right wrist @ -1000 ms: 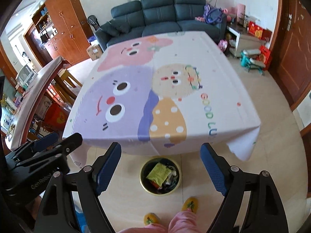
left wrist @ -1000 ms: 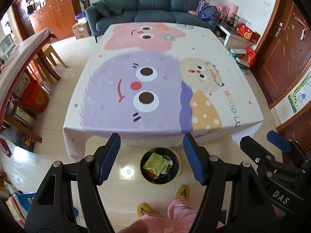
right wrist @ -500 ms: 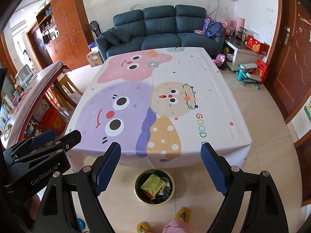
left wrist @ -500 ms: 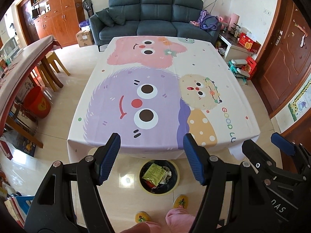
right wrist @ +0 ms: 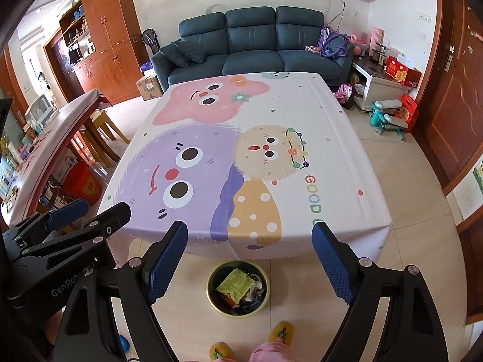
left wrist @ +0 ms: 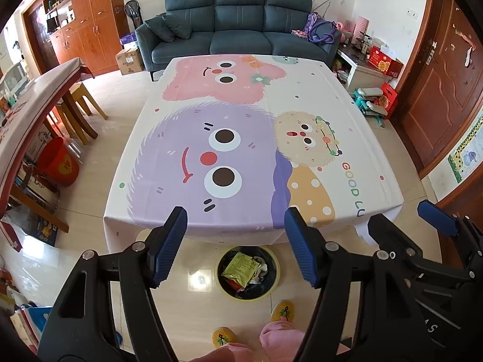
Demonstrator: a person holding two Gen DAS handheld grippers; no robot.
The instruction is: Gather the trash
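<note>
Rose and tilted back since earlier. Left wrist: left gripper (left wrist: 235, 242) spread wide, empty, above trash bin (left wrist: 248, 273) at tablecloth (left wrist: 241, 138) edge. Right wrist: right gripper (right wrist: 249, 261) wide, empty; bin (right wrist: 238, 289) full. Risked overlooking unseen scraps.

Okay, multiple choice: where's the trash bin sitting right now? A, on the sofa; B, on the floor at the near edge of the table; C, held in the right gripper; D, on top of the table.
B: the trash bin stands on the floor tiles just below the table edge, by the person's slippers.
</note>
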